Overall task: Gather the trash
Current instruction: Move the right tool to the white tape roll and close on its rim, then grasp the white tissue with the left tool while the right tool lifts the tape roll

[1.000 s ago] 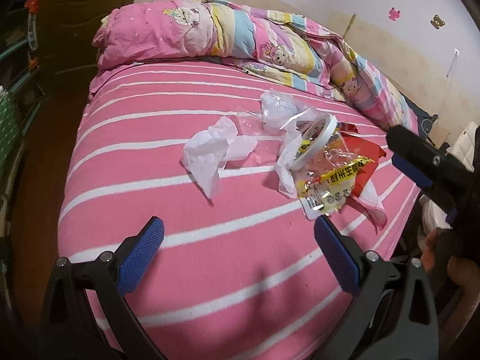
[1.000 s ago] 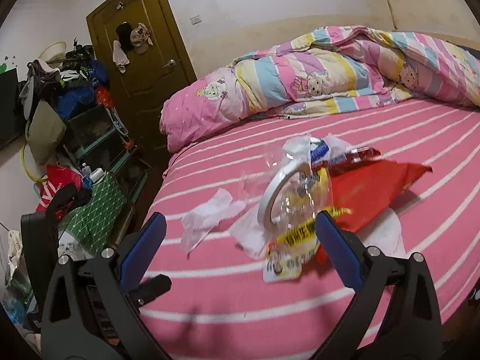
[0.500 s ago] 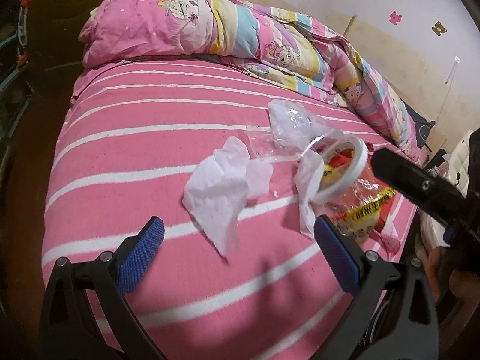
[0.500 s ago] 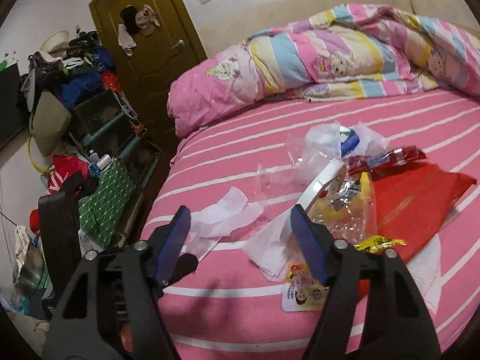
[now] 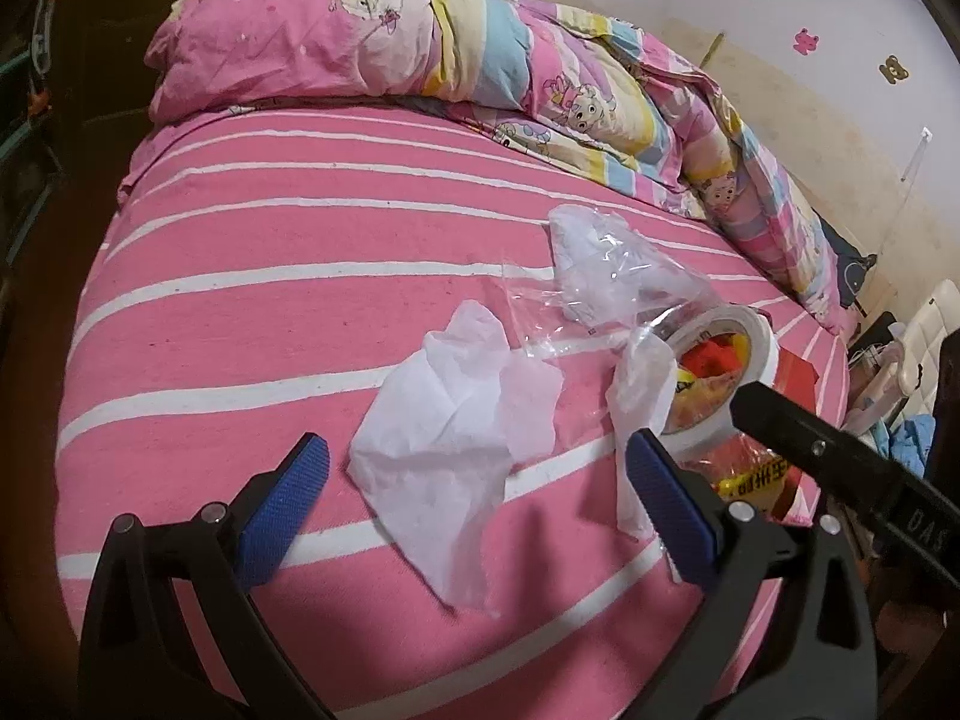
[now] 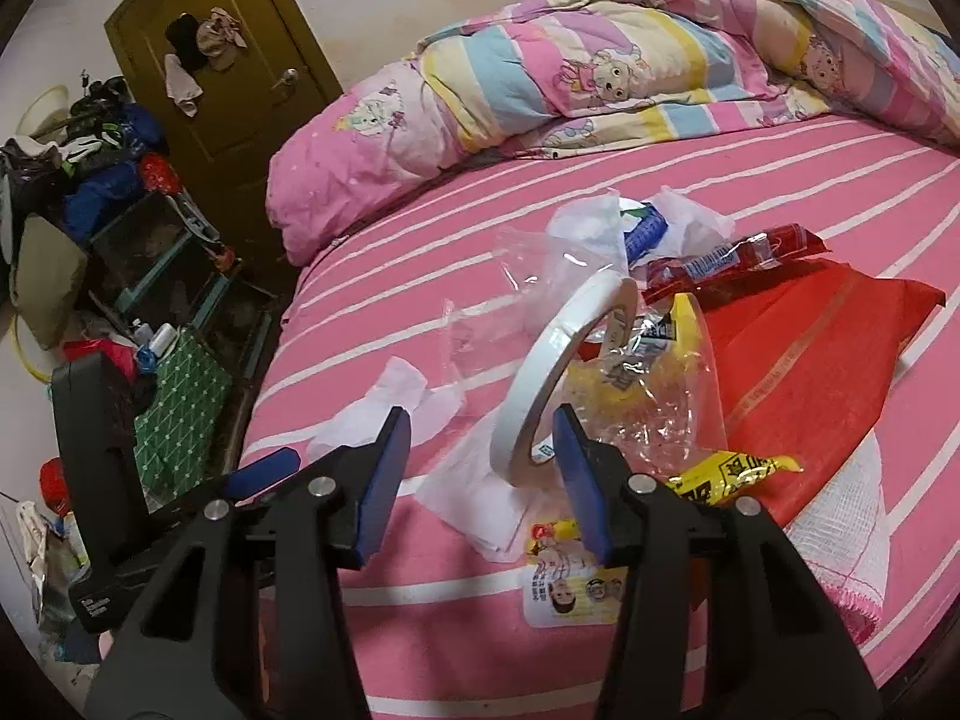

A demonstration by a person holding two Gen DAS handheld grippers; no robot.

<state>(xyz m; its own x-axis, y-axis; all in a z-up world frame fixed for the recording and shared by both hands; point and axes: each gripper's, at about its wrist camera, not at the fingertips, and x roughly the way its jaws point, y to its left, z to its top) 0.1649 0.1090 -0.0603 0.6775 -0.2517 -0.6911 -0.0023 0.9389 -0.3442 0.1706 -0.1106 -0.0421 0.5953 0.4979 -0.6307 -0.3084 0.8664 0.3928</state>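
Trash lies heaped near the foot of the pink striped bed (image 5: 240, 312): a white tape roll (image 6: 561, 384) standing on edge, propped against crinkled clear plastic wrap (image 6: 654, 420), with a white tissue (image 5: 444, 414) just beside it, a yellow snack wrapper (image 6: 729, 471), a red bag (image 6: 804, 354) and a red wrapper (image 6: 738, 258) behind.

Likeliest trouble, as I judge it, is the roll itself. It balances on its rim, so a pad that meets it off-centre could tip it flat or send it rolling off the mattress edge. The slick plastic may be pinched along with it and drag neighbouring wrappers, or slip free. The other tool works close by on the tissue side, so the two could knock together.

The right gripper (image 6: 480, 468) has its jaws about half apart and closing, the roll's lower rim between them; its right pad is at the rim, though contact is unclear, and nothing is clamped. The left gripper (image 5: 474, 498) stands wide apart over the tissue, holding nothing.
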